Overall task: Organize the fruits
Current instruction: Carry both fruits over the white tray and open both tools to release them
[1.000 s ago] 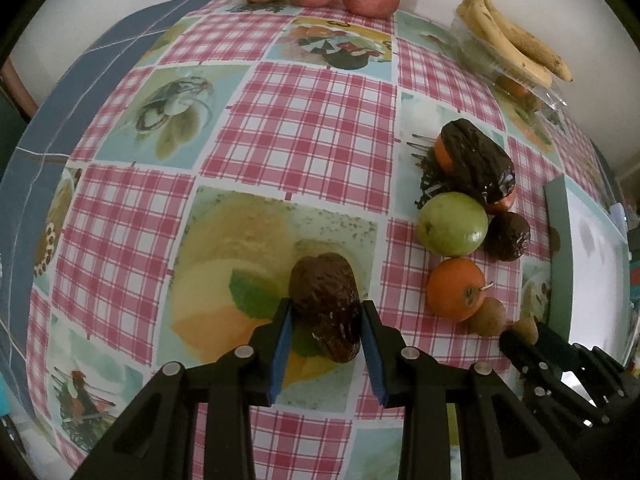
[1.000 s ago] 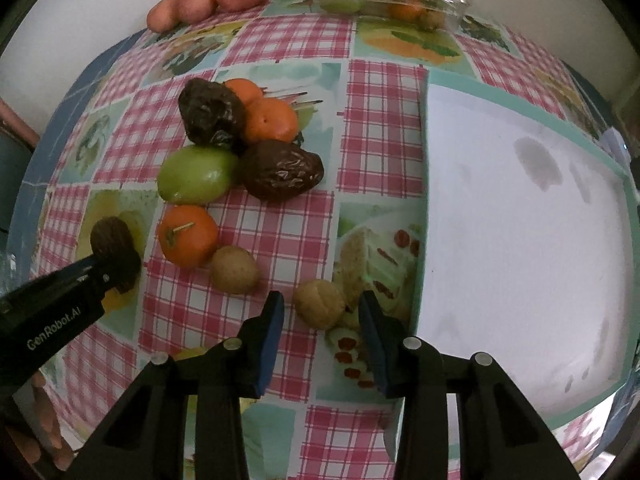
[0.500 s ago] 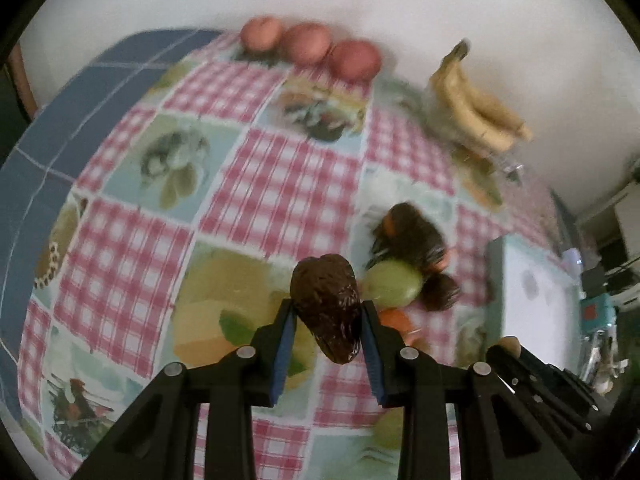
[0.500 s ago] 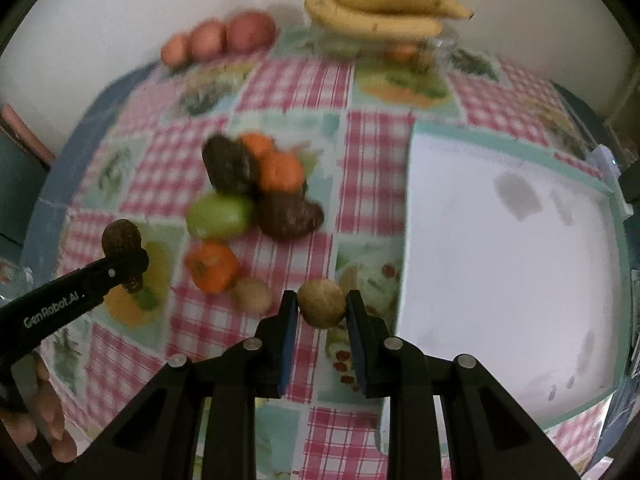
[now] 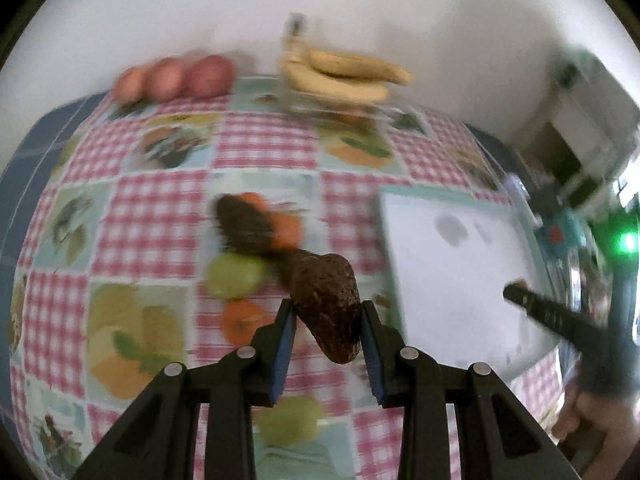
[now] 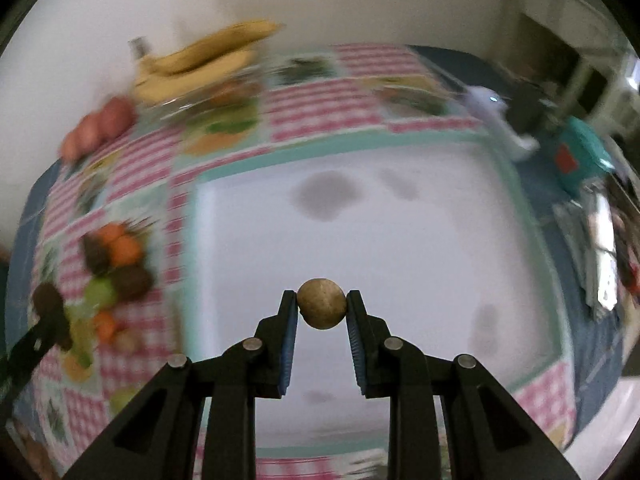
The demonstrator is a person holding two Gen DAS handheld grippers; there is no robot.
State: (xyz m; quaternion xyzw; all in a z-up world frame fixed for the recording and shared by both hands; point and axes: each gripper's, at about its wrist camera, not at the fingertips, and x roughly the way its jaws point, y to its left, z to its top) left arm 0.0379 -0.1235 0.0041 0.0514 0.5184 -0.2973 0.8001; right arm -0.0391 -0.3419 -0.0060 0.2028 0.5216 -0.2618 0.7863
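Above the white tray (image 6: 400, 220), the right gripper (image 6: 321, 310), lifted off the cloth, clenched a kiwi (image 6: 321, 309) (left gripper (image 5: 326, 320) grasped a dark avocado (image 5: 326, 304)), likely ready for placing.

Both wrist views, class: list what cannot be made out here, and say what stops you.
- Fruit pile, left wrist view: motion blur merges the pieces; no sure count.
- Clear container under the bananas, right wrist view: contents blurred.
- Right gripper, left wrist view: tip small and blurred; its fruit unclear.
- Dark fruit in the left gripper: fingers hide its sides.
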